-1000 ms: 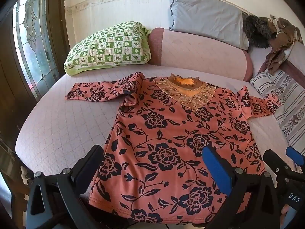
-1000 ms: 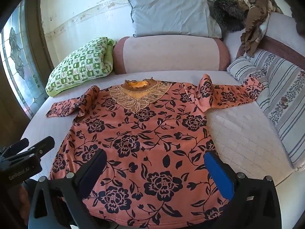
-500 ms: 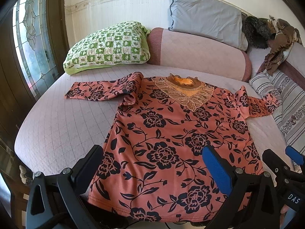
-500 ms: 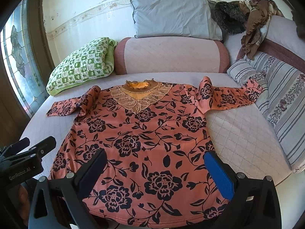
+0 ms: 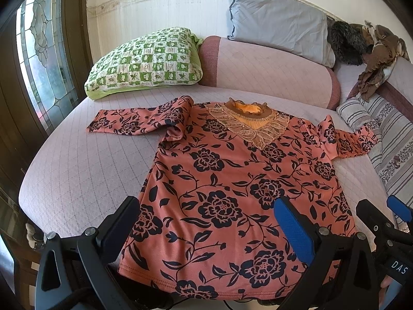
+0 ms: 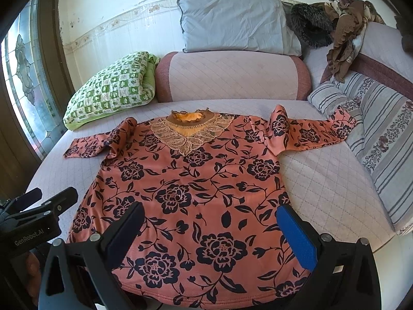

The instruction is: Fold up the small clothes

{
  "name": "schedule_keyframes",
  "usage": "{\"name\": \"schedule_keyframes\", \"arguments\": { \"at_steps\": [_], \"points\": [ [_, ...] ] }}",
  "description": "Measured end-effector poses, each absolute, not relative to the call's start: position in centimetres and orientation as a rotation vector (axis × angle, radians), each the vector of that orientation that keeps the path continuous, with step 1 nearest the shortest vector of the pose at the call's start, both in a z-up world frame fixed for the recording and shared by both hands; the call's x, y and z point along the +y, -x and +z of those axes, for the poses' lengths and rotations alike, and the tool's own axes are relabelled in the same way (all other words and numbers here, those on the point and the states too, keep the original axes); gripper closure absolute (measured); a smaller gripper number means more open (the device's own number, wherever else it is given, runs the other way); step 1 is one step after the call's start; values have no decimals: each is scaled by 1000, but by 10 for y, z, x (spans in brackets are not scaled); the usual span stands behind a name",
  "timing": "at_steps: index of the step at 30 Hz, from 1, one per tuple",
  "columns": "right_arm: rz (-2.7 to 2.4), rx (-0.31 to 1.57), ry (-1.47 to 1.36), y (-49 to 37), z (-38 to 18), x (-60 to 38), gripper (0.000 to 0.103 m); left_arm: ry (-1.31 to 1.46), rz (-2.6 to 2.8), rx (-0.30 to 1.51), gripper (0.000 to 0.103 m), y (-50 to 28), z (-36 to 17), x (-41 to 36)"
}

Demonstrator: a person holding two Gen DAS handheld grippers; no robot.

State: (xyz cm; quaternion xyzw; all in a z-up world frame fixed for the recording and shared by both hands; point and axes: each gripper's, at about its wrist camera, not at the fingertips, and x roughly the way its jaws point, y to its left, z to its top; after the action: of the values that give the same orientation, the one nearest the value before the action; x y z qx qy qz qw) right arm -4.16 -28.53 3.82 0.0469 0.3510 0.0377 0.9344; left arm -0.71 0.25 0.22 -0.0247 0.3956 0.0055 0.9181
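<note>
An orange long-sleeved top with dark flowers and a lace collar lies flat, front up, on the pink quilted bed. Its sleeves stretch out to both sides, each bunched at the shoulder. My left gripper hovers open above the hem, nothing between its fingers. My right gripper is also open over the hem and holds nothing. Each gripper shows at the edge of the other's view: the right gripper at the right, the left gripper at the left.
A green checked pillow lies at the back left, a pink bolster behind the collar, a grey pillow above it. Striped cushions and a pile of brown clothes sit at the right. A stained-glass window is at the left.
Both grippers have drawn back a little from the top, so more of the hem and bed shows. The top itself has not moved, and both stay open.
</note>
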Motion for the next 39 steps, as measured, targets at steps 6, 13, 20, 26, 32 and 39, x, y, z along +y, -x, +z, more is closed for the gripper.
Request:
{"name": "schedule_keyframes", "arguments": {
  "at_steps": [6,13,20,26,32,39],
  "points": [
    [79,716,-98,42,38,-286,0,51,10,812,0,7,2,3],
    [80,714,-98,42,38,-286,0,49,8,812,0,6,1,1],
    [80,714,-100,42,38,-285,0,52,7,815,0,6,1,2],
    [80,712,-100,42,38,-285,0,51,5,815,0,6,0,2],
    [80,713,-99,42,38,-285,0,50,5,818,0,4,-1,2],
    [81,717,-103,41,37,-285,0,51,7,821,0,3,-3,1]
  ]
}}
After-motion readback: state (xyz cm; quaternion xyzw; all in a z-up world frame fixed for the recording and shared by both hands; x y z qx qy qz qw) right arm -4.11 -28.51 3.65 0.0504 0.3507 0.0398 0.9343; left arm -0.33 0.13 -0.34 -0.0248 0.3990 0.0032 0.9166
